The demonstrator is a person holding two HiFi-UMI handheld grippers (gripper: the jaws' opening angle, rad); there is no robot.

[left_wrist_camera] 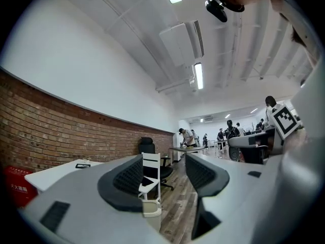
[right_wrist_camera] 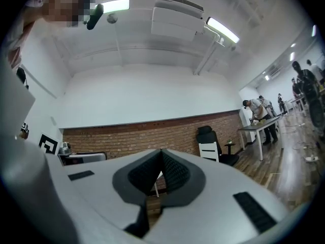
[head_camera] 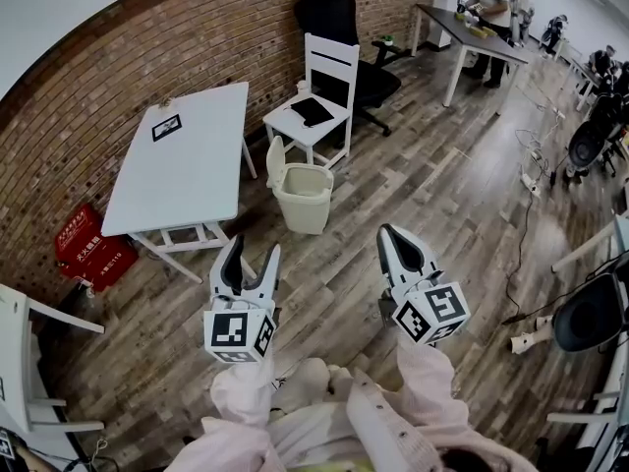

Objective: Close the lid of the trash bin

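The cream trash bin stands on the wooden floor between the white table and the white chair. Its lid is up, hinged at the bin's left rim. My left gripper hangs in the air short of the bin, open with nothing between its pads. In the left gripper view the bin shows low between the spread jaws of the left gripper. My right gripper is off to the bin's right and short of it, shut and empty. In its own view the right gripper has its tips touching.
A white table stands left of the bin, a white chair just behind it, a black office chair further back. A red box leans on the brick wall. People work at a far table. Cables lie at right.
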